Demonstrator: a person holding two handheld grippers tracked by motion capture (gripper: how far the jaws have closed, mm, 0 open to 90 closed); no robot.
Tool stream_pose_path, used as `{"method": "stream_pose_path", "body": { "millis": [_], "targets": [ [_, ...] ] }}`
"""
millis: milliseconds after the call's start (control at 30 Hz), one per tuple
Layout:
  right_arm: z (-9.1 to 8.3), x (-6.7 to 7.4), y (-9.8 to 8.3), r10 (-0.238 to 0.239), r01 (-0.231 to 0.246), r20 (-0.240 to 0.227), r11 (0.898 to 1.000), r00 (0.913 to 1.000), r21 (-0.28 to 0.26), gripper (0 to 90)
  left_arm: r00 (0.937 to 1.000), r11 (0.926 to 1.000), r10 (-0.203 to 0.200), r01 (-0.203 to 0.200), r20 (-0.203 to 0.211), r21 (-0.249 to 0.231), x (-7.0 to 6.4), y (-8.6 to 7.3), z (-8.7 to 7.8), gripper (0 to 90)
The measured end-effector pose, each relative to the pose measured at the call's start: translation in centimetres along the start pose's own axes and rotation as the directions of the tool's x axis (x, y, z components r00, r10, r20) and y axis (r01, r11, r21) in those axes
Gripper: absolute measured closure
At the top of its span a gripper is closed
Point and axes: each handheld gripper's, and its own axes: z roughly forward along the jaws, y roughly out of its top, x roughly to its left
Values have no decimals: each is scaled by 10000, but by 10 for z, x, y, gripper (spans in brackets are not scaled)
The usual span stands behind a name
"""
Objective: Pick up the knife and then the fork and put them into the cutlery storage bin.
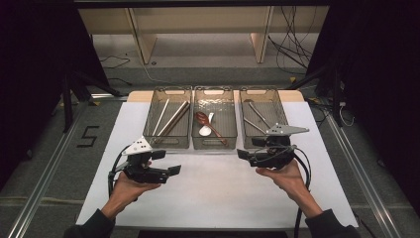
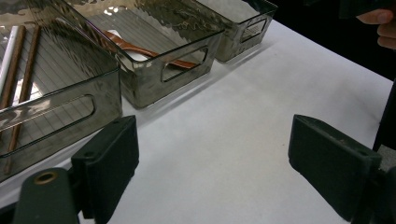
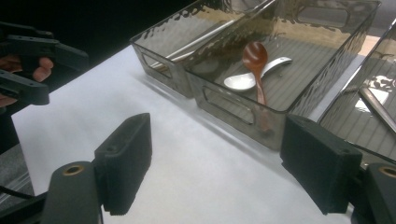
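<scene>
**Both grippers empty, sorting looks finished**

The right hand-held gripper (image 1: pixel 246 157) is standing with its jaws wide apart and nothing between them, just in front of the right bin (image 1: pixel 261 94). The left hand-held gripper (image 1: pixel 171 171) is also gaping and empty, hovering over the white surface (image 1: pixel 218 193). Beyond them, chopsticks (image 1: pixel 171 119) are lying in the left bin (image 1: pixel 168 91), and the brown spoon (image 1: pixel 210 126) and the white spoon (image 1: pixel 205 130) in the middle bin (image 1: pixel 214 92). No utensil is lying loose, so probably little work is remaining.

Brown spoon (image 1: pixel 210 125) diagonal in middle bin (image 1: pixel 214 144), seemingly overlapping white spoon (image 1: pixel 206 128).
</scene>
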Motion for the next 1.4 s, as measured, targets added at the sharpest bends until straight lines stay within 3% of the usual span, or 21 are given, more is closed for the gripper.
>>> {"method": "stream_pose_path", "body": {
  "millis": [700, 1400],
  "targets": [
    [-20, 12, -31, -123, 134, 189, 9980, 9997, -611, 230, 9998, 10000, -2, 4, 217, -98, 0, -1, -1, 160],
    [-42, 9, -58, 355, -305, 634, 9965, 9974, -783, 218, 9994, 9999, -70, 75, 345, -147, -1, -3, -1, 160]
  ]
}}
